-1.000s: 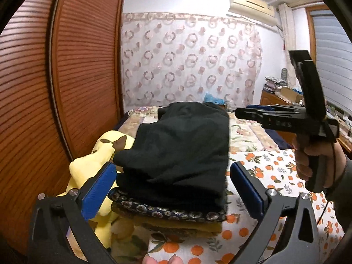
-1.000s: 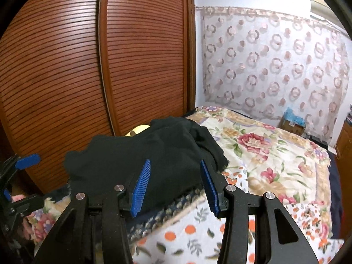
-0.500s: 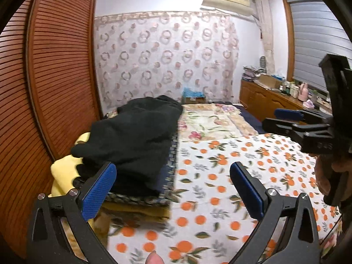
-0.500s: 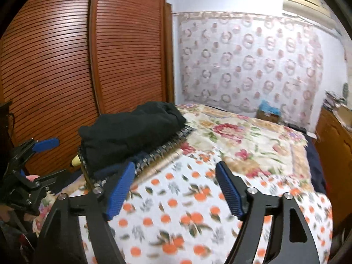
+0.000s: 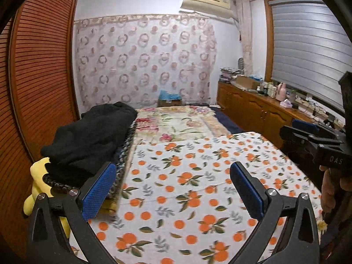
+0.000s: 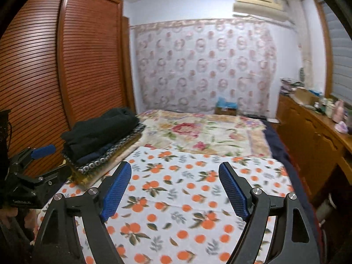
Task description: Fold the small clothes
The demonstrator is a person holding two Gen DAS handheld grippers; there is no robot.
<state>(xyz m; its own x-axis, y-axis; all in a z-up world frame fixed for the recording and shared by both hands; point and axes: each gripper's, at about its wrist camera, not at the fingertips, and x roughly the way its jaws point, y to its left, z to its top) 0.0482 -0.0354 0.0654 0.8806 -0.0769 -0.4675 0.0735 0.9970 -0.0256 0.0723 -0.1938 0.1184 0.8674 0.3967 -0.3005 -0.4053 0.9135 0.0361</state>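
Observation:
A folded black garment (image 5: 92, 138) tops a stack of folded clothes (image 6: 103, 151) at the left side of the bed, over a dark patterned piece and a yellow one (image 5: 38, 176). My left gripper (image 5: 171, 189) is open and empty, right of the stack above the orange-print cloth (image 5: 198, 187). My right gripper (image 6: 175, 189) is open and empty over the same cloth (image 6: 176, 198), away from the stack. Each gripper shows at the edge of the other's view.
A floral blanket (image 5: 176, 123) covers the far bed. A slatted wooden wardrobe (image 6: 66, 66) stands close on the left. A wooden sideboard (image 5: 259, 112) with bottles runs along the right under the window blind. A patterned curtain (image 6: 204, 66) hangs at the back.
Both grippers have drawn back and swung right, away from the black garment, which stays on the stack. The right gripper has opened wider. The orange-print cloth now fills the foreground.

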